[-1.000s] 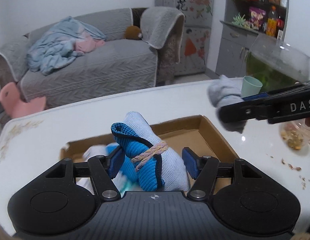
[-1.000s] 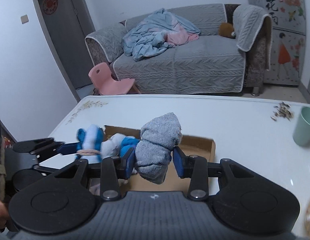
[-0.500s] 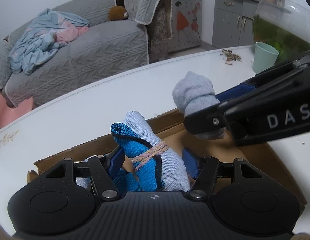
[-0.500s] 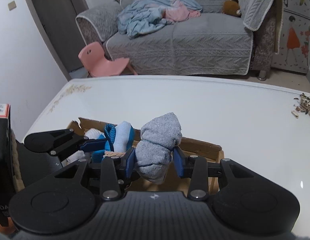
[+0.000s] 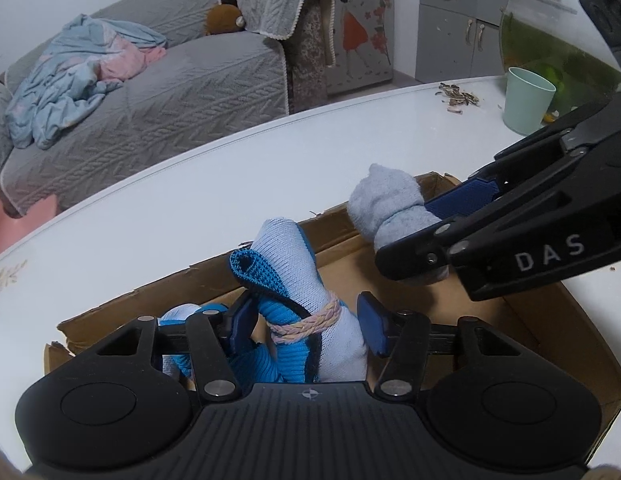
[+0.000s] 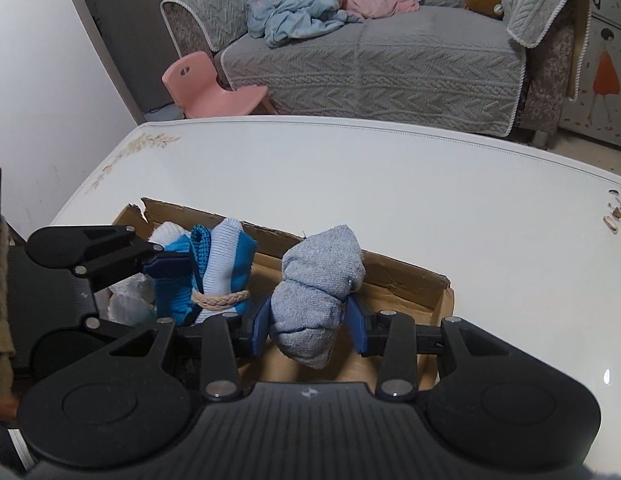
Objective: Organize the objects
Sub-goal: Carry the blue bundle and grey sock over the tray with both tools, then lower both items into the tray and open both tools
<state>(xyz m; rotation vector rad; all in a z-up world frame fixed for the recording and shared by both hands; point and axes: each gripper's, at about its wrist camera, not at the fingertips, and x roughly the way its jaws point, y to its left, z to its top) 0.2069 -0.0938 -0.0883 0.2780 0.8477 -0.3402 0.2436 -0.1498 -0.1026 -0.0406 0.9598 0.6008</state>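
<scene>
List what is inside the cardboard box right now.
In the cardboard box: a white and blue sock bundle at the far left end, clear plastic beside it. The grippers and their held socks hide much of the floor.

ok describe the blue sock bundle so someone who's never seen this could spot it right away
On the white table lies a shallow cardboard box. Over its left end, the blue sock bundle sits between the left gripper fingers. Unlike the plain grey sock bundle beside it, it is blue and white, tied with a braided band.
</scene>
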